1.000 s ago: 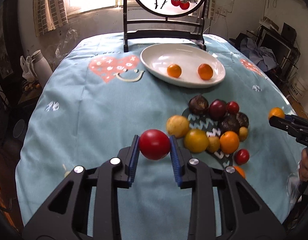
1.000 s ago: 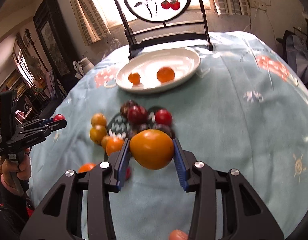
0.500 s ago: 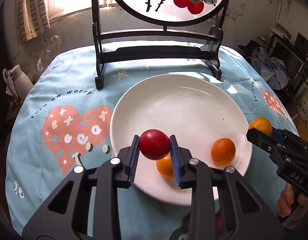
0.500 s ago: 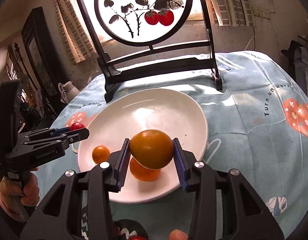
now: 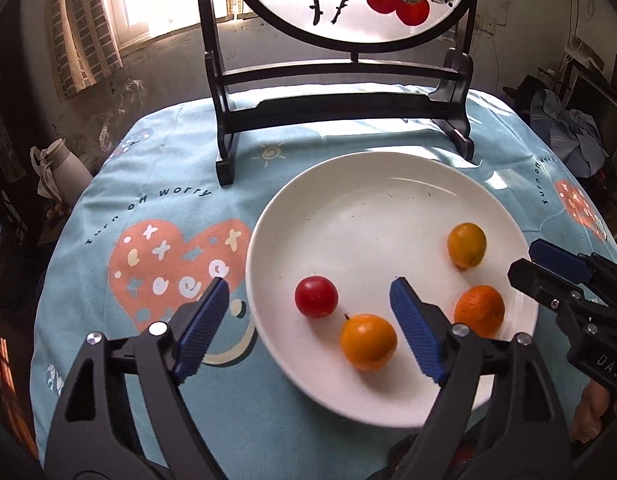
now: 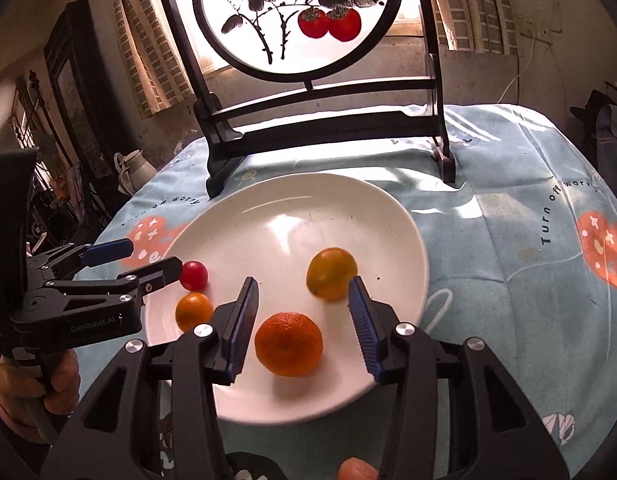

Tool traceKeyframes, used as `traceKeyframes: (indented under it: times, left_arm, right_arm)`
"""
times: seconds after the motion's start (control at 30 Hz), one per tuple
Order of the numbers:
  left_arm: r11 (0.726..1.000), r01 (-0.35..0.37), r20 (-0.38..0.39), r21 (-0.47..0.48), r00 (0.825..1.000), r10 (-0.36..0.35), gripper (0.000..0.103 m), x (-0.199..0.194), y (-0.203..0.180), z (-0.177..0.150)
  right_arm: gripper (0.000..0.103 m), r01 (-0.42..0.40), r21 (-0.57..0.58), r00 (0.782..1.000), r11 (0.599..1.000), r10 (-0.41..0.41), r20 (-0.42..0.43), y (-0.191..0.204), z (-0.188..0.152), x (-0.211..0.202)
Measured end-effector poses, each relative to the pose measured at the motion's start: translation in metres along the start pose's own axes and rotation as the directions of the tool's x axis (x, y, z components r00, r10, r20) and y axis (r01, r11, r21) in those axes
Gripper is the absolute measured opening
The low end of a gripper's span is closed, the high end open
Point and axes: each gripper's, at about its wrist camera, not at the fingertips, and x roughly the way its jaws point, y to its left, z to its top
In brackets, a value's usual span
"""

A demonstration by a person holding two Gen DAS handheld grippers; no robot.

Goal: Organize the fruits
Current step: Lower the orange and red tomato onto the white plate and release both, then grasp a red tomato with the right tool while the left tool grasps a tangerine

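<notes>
Behind the round table stands a dark wooden stand (image 5: 340, 108) with a round painted screen (image 6: 298, 20) showing two red fruits, and a bright window is behind it. On the light blue tablecloth (image 5: 160, 184), just in front of the stand, lies a white plate (image 5: 388, 200), which is wide and shallow.

Four fruits lie on the plate, all in its near half. The red tomato (image 5: 316, 296) is on the left side of the plate. The small orange fruit (image 5: 368, 341) lies just beside it, nearer to the front rim, with a short dark stem pointing up and to the left. The mandarin (image 5: 479, 310) is near the right front rim. The yellow-orange fruit (image 5: 466, 245) lies behind the mandarin; its long axis is slightly tilted, and it looks a little blurred in the right wrist view. The fruits are apart from each other.

The left gripper (image 5: 308, 322) has its fingers spread wide over the left front part of the plate, and it grasps nothing. The right gripper (image 6: 302, 316) is also released, with its fingers spread on both sides of the mandarin, not touching it.

The far half of the plate is bare white.
</notes>
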Motion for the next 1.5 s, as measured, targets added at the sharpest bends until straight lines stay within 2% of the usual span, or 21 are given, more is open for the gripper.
traceKeyframes:
  times: [0.07, 0.17, 0.3, 0.4, 0.53, 0.6, 0.7, 0.87, 0.97, 1.17, 1.33, 1.4, 1.5]
  left_arm:
    - [1.000, -0.015, 0.039, -0.005, 0.999, 0.015, 0.093, -0.027, 0.002, -0.013]
    - [1.000, -0.009, 0.079, -0.014, 0.997, 0.010, 0.098, -0.065, 0.004, -0.043]
    - [1.000, -0.007, 0.113, -0.030, 0.994, 0.010, 0.098, -0.105, 0.005, -0.099]
    - [0.999, 0.038, 0.099, -0.036, 0.994, -0.034, 0.098, -0.125, 0.007, -0.146]
    - [0.998, 0.047, 0.077, -0.035, 0.996, -0.044, 0.098, -0.135, 0.004, -0.197]
    - [0.997, 0.061, 0.075, -0.055, 0.996, -0.057, 0.098, -0.137, 0.005, -0.213]
    - [0.993, 0.065, 0.075, -0.096, 0.996, -0.058, 0.098, -0.139, 0.011, -0.223]
    - [0.984, 0.096, 0.074, -0.150, 0.994, -0.086, 0.100, -0.139, 0.020, -0.225]
    - [0.985, 0.089, 0.077, -0.146, 0.994, -0.078, 0.100, -0.140, 0.018, -0.225]
    - [0.985, 0.092, 0.072, -0.145, 0.994, -0.082, 0.100, -0.139, 0.017, -0.224]
    - [0.985, 0.093, 0.067, -0.144, 0.994, -0.084, 0.100, -0.139, 0.017, -0.225]
    - [0.985, 0.092, 0.068, -0.145, 0.994, -0.083, 0.100, -0.139, 0.017, -0.224]
    - [0.985, 0.094, 0.066, -0.144, 0.994, -0.085, 0.100, -0.138, 0.017, -0.225]
  right_arm:
    - [0.050, -0.017, 0.002, 1.000, 1.000, 0.017, 0.024, 0.006, -0.008, -0.024]
    - [0.067, -0.019, -0.015, 0.998, 1.000, 0.020, 0.064, 0.016, -0.031, -0.060]
    - [0.067, -0.016, -0.035, 0.997, 0.999, 0.019, 0.079, 0.027, -0.076, -0.095]
    - [0.067, -0.026, -0.053, 0.998, 0.998, 0.029, 0.060, 0.035, -0.118, -0.116]
    - [0.067, -0.033, -0.163, 0.999, 0.986, 0.038, 0.023, 0.061, -0.163, -0.132]
    - [0.067, -0.081, -0.199, 0.997, 0.977, 0.082, -0.007, 0.071, -0.177, -0.132]
    - [0.067, -0.137, -0.219, 0.990, 0.966, 0.129, -0.049, 0.079, -0.183, -0.129]
    - [0.067, -0.143, -0.204, 0.987, 0.969, 0.123, -0.104, 0.078, -0.183, -0.119]
    - [0.067, -0.133, -0.199, 0.985, 0.971, 0.107, -0.135, 0.078, -0.184, -0.113]
    - [0.058, -0.125, -0.207, 0.972, 0.970, 0.078, -0.222, 0.082, -0.188, -0.095]
    - [0.058, -0.119, -0.219, 0.969, 0.968, 0.065, -0.237, 0.085, -0.189, -0.091]
    - [0.052, -0.119, -0.216, 0.965, 0.969, 0.062, -0.253, 0.086, -0.188, -0.086]
    - [0.050, -0.122, -0.219, 0.962, 0.968, 0.062, -0.265, 0.088, -0.187, -0.081]
